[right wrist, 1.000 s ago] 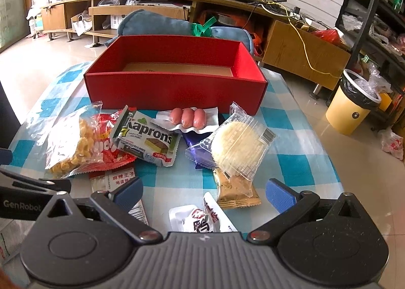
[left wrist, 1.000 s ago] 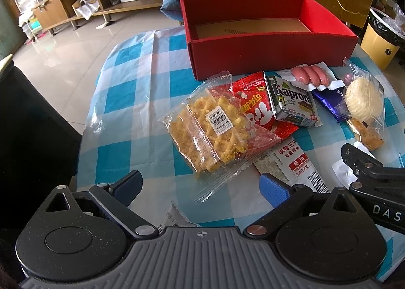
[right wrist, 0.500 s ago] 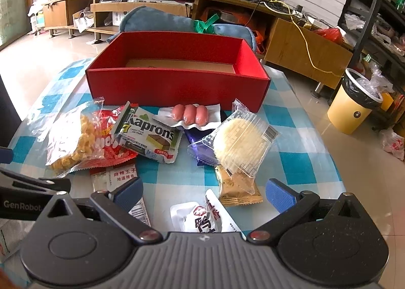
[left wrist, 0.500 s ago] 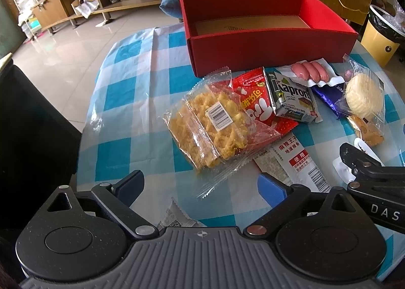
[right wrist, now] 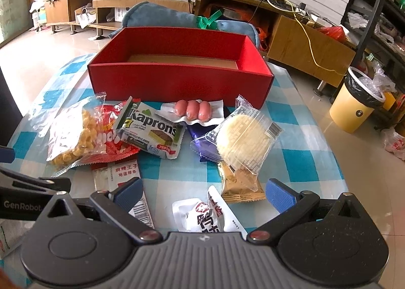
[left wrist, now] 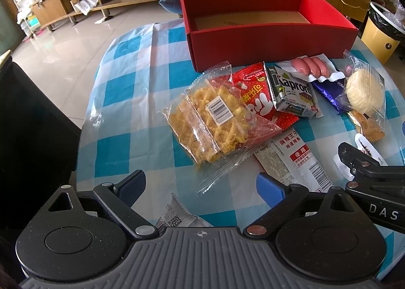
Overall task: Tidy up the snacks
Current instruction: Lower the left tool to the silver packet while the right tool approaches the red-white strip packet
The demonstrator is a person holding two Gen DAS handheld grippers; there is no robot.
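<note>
Left wrist view: left gripper (left wrist: 201, 185) hovers over the checked tablecloth (left wrist: 131, 86), jaws wide, nothing between them.
Right wrist view: right gripper (right wrist: 203, 191) spread wide above a white packet with red print (right wrist: 202, 215), gripping nothing.
Landmark: red box (right wrist: 177, 81), open-topped, only its brown cardboard floor showing.
Snacks: all lie in front of the red box, outside it.
Nearest the box: three pink sausages (right wrist: 193, 109) in a white tray.
Left of sausages: Kaprons wafer pack (right wrist: 152, 129), overlapping a red snack bag (left wrist: 255, 94).
Far left: clear bag of yellow puffs (left wrist: 210, 122).
Right: round pale cake in clear wrap (right wrist: 240, 137).
</note>
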